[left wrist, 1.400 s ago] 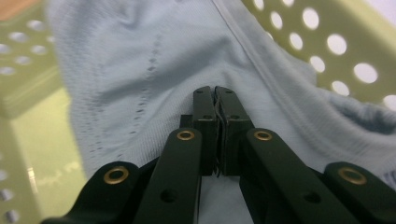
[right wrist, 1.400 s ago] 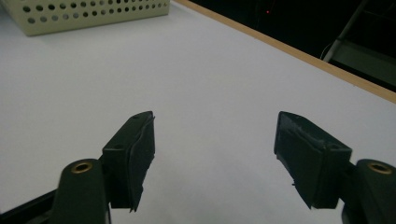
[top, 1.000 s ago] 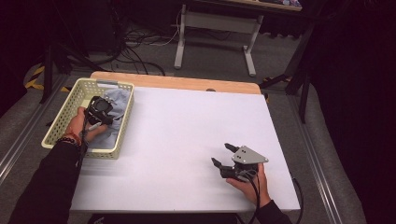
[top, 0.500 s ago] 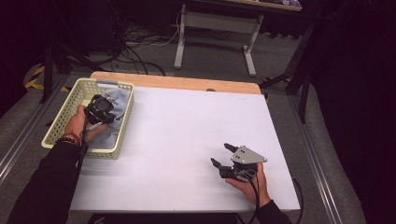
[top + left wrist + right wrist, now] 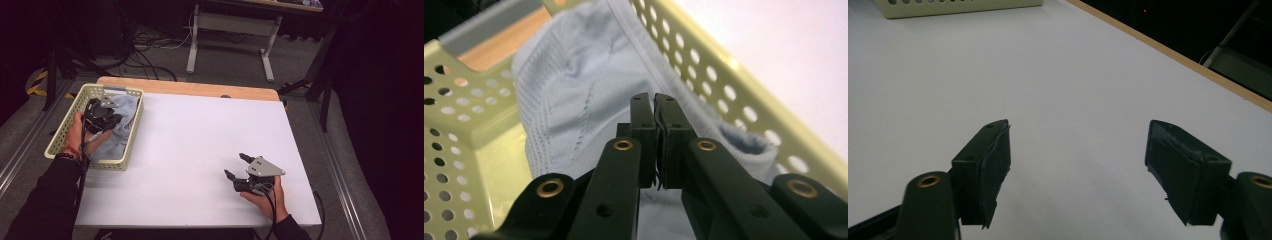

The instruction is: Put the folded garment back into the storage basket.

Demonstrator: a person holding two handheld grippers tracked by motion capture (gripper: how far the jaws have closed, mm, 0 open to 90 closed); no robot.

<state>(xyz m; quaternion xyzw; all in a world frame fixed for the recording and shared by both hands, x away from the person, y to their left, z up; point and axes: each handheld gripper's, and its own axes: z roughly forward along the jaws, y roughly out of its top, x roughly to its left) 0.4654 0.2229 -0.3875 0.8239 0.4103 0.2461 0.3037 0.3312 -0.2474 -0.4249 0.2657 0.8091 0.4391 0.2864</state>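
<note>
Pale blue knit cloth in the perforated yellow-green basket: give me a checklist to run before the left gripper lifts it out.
1. Left gripper shut: ok, jaws together.
2. Pale blue knit cloth actually pinched: cannot tell; the jaw tips lie against the fabric, but no fold shows between them.
3. Cloth free of the perforated yellow-green basket: cannot tell; it drapes up against the basket walls.
4. White table top ready to take the cloth: ok, bare beside the basket.
5. Right gripper out of the way: ok, open over the table near the person's edge, holding nothing.
</note>
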